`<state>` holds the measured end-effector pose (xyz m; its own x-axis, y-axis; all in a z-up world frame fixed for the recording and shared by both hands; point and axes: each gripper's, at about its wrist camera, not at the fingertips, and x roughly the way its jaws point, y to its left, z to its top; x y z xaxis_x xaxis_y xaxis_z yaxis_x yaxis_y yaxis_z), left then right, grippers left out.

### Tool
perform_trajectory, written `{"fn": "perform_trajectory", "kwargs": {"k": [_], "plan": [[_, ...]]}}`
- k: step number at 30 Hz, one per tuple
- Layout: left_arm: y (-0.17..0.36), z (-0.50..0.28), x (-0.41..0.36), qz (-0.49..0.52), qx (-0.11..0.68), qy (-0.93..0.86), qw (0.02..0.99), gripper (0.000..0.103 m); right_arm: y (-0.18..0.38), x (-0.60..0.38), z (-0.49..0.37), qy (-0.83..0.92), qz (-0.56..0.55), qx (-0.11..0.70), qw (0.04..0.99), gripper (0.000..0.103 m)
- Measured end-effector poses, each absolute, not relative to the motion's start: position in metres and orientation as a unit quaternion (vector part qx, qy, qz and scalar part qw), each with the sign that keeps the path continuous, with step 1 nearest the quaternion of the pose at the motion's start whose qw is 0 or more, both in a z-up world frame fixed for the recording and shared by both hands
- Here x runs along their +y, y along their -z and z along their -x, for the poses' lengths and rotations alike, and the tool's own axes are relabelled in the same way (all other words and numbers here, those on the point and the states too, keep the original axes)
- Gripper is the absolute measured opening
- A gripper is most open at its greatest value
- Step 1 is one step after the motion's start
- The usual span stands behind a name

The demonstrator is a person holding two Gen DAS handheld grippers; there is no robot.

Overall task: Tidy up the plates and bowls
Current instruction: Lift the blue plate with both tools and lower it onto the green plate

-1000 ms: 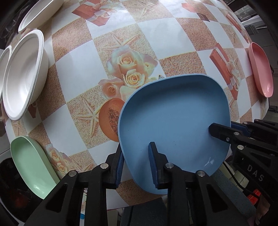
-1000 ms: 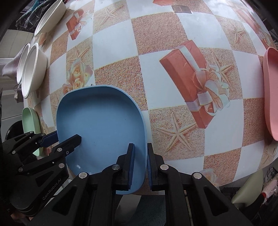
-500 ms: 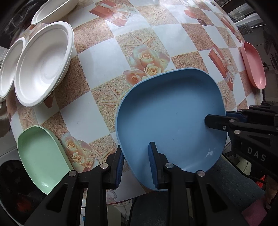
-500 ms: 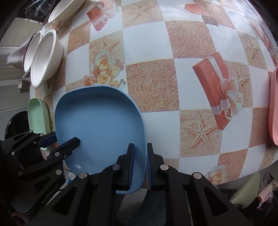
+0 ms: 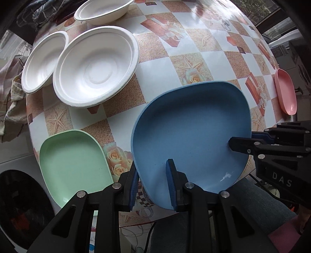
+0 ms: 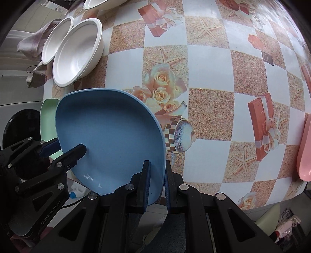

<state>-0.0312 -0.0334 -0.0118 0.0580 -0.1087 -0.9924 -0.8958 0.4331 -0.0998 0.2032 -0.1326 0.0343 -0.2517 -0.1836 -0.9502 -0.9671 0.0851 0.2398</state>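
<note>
A blue plate is held in the air above the near edge of the table. My left gripper is shut on its near left rim. My right gripper is shut on its near right rim and shows at the right in the left wrist view. A green plate lies on the table to the left of the blue plate. A pink plate lies at the table's right edge.
Two white bowls sit side by side at the far left, a third white bowl behind them. The table has a checked cloth. A cloth hangs off the left edge.
Both grippers have carried the blue plate to the left, toward the green plate and the white bowls. The pink plate has dropped further to the right in both views.
</note>
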Motion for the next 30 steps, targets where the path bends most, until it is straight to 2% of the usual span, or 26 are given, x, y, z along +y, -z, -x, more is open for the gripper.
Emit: {"fn": "perform_trajectory", "kwargs": {"k": [16, 30], "plan": [[-0.021, 0.164, -0.055, 0.437, 0.574, -0.406, 0.561, 0.03, -0.037, -0.128, -0.09, -0.545, 0.488, 0.585, 0.351, 0.015], [0.012, 0.194, -0.056, 0.439, 0.57, -0.448, 0.531, 0.03, -0.024, -0.117, -0.013, -0.567, 0.488, 0.58, 0.322, 0.015]]}}
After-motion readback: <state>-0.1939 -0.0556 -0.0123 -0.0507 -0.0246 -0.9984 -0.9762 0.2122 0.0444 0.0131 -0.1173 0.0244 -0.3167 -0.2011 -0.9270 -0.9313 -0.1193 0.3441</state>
